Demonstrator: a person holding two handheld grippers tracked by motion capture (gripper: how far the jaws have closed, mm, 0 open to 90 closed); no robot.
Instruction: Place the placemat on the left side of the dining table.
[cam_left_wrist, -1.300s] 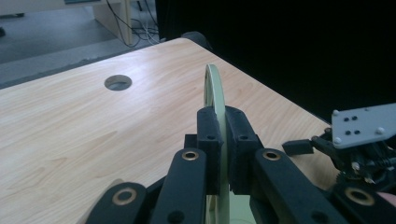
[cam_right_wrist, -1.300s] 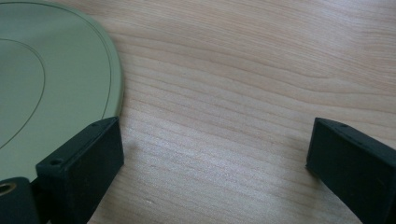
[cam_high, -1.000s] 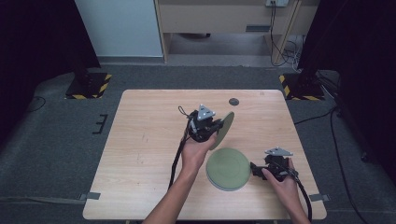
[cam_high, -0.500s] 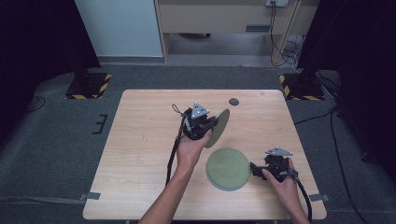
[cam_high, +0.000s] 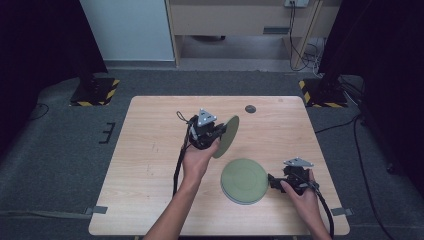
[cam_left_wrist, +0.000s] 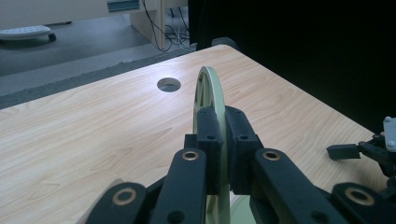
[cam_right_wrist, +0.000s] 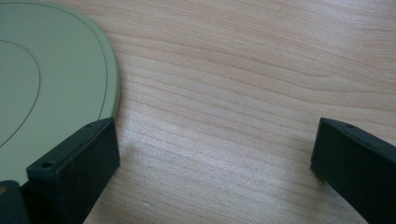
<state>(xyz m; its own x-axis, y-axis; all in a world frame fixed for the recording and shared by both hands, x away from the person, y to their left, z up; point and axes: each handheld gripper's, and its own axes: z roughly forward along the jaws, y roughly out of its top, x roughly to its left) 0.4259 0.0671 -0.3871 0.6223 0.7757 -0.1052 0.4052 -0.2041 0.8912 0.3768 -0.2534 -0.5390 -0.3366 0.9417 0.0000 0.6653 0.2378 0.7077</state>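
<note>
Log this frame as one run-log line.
left gripper: shut on plate, lifted on edge | right gripper: open, beside stack on table | hole: far edge

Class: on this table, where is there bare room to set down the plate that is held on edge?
Free: the left half of the table beside the left gripper, and the far right corner past the round hole. Crowded: front right, with the flat plates and the right gripper.

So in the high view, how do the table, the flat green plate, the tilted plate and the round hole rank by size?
1. Table.
2. Flat green plate.
3. Tilted plate: seen nearly edge-on, so it may really match the flat one.
4. Round hole.
</note>
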